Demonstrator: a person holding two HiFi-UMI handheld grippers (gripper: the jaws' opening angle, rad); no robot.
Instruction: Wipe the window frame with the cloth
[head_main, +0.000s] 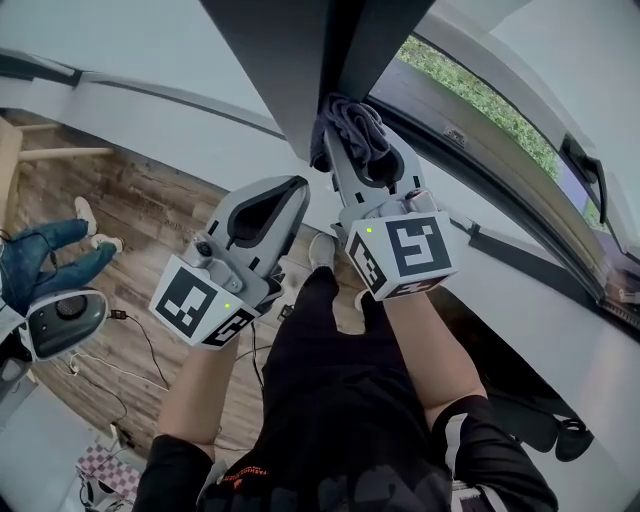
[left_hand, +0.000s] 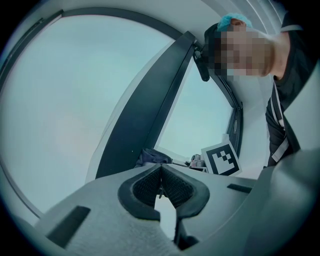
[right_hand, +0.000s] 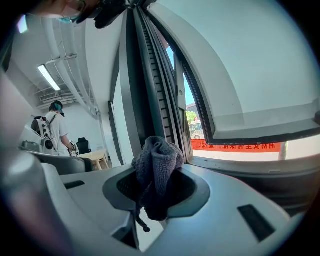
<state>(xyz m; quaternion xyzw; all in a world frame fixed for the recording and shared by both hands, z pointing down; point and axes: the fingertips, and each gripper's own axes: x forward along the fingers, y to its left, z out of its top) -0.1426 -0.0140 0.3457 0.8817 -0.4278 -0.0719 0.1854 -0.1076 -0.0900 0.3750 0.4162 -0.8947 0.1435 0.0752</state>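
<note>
My left gripper (left_hand: 161, 172) has its jaws closed tip to tip with nothing between them, and it is held just left of the dark window frame (head_main: 325, 60) post. My right gripper (right_hand: 159, 187) is clamped on the bunched dark grey cloth (right_hand: 159, 162). The wad stands up out of the jaws and, in the head view, sits against the lower end of that post.

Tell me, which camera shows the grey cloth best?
The right gripper view: the cloth fills its centre, bunched in the right claw. The head view shows it partly, at the window frame; the left gripper view, only a small bit.
</note>
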